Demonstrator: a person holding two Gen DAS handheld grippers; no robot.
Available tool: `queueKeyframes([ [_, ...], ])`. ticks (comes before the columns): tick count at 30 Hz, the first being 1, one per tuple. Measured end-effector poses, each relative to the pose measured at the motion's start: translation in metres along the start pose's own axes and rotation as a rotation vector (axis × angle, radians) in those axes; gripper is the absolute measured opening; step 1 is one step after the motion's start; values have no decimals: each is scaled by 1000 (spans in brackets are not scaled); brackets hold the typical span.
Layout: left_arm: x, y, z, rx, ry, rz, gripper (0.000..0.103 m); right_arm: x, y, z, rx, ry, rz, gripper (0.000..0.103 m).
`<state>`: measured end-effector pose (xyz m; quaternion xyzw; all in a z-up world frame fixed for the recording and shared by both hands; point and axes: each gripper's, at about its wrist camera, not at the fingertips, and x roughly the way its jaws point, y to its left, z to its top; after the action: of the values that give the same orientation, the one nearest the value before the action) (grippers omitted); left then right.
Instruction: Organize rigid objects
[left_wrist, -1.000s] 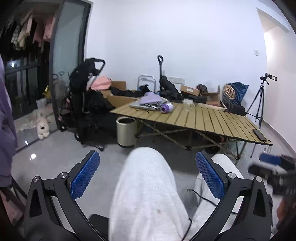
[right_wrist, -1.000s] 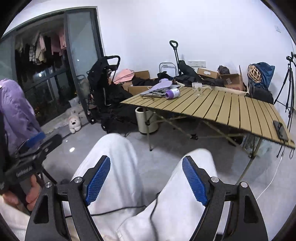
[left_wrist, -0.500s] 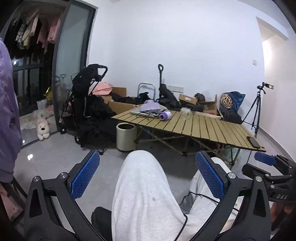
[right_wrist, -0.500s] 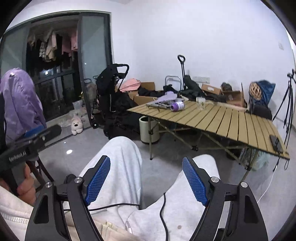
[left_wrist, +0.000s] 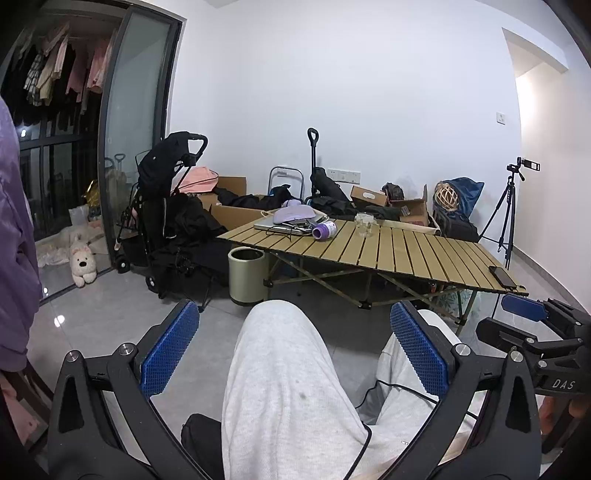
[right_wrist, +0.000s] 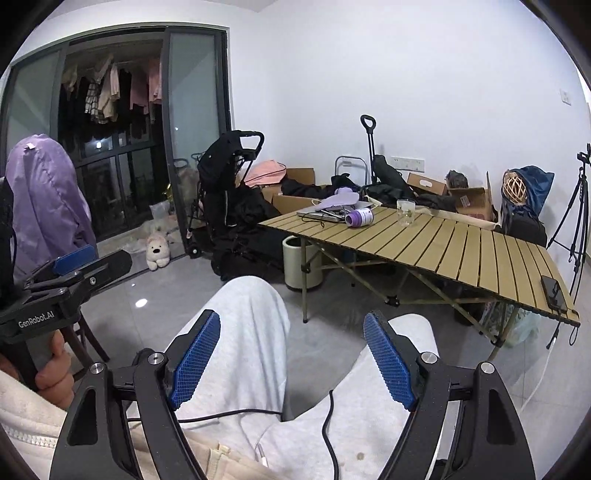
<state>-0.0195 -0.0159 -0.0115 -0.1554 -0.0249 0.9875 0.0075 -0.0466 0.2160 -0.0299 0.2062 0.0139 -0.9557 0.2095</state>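
Note:
A slatted folding table (left_wrist: 406, 251) (right_wrist: 461, 243) stands across the room. On its far end lie a purple can (left_wrist: 324, 230) (right_wrist: 359, 216) on its side, a glass jar (left_wrist: 364, 223) (right_wrist: 405, 212), a laptop (left_wrist: 273, 226) (right_wrist: 317, 213) with a lilac object (left_wrist: 293, 213) (right_wrist: 341, 199) on it. A black phone (left_wrist: 502, 276) (right_wrist: 554, 292) lies at the near right corner. My left gripper (left_wrist: 295, 349) and right gripper (right_wrist: 291, 360) are both open and empty, held above the person's knees, far from the table.
A round bin (left_wrist: 246, 275) (right_wrist: 302, 263) stands by the table's left leg. A black stroller (left_wrist: 166, 206) (right_wrist: 229, 199), cardboard boxes (left_wrist: 236, 212) and bags crowd the back wall. A tripod (left_wrist: 508, 214) stands right. A plush toy (left_wrist: 83, 266) lies by the glass door.
Both wrist views have tilted upward and steadied; the table sits higher and farther in view. Each gripper has come more fully into the other's view. Jaws stay open.

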Motion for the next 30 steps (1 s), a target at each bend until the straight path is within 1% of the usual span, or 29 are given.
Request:
queueKeyframes([
  [4,-3,-2,1,4,-13,7,103,-4,1,1,0,-24,-2,85],
  [10,-16,-4,5,28,-64,18,103,-12,2,5,-8,-58,1,85],
  [15,-20,-3,8,30,-80,20,103,-17,1,7,-8,-76,3,85],
  [30,-22,-2,8,33,-86,20,103,-17,3,6,-23,-88,8,85],
])
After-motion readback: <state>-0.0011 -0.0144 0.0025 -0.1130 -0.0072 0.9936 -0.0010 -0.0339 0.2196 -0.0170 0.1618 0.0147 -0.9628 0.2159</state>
